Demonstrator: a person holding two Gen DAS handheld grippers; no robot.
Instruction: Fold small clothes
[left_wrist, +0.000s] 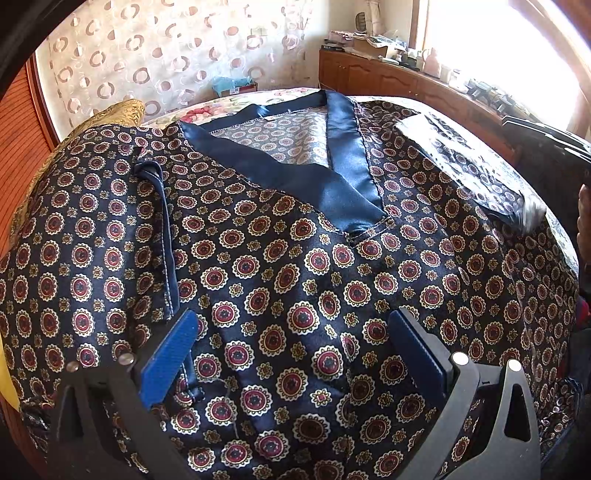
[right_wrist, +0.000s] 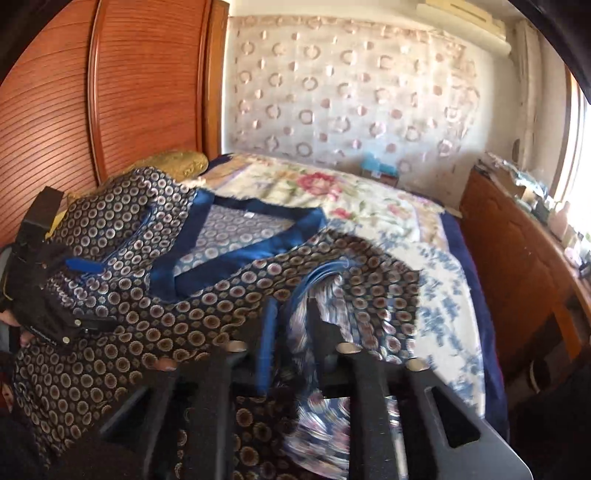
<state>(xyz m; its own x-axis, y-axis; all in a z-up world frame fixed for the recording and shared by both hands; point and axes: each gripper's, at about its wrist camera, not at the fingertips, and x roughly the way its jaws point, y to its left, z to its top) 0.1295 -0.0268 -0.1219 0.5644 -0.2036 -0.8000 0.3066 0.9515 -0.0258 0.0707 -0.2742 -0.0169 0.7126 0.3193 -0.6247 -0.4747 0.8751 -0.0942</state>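
Left gripper nearest the lens, blue pads spread wide, hovering over the lower front of the patterned top with cloth under the gap but nothing pinched. Right gripper partly parted, a blurred sleeve of the same top running between its fingers; whether the pads actually press on the cloth cannot be told (too much blur).

Position: top spread face up across the near half of the bed, over the floral bedcover, clear of the bed's far edge.

Orientation: long axis running from hem, at the near edge by the grippers, to blue V-neck collar, which points toward the curtained wall; body lying flat, with slight rumpling.

Progress, judged: early. One sleeve on the left side already turned in over the front, its blue cuff edge lying along the body. Opposite sleeve lifted and in transit, pale reverse side showing, not yet laid down. Remaining: setting that sleeve across the chest, then folding the body hem to collar.
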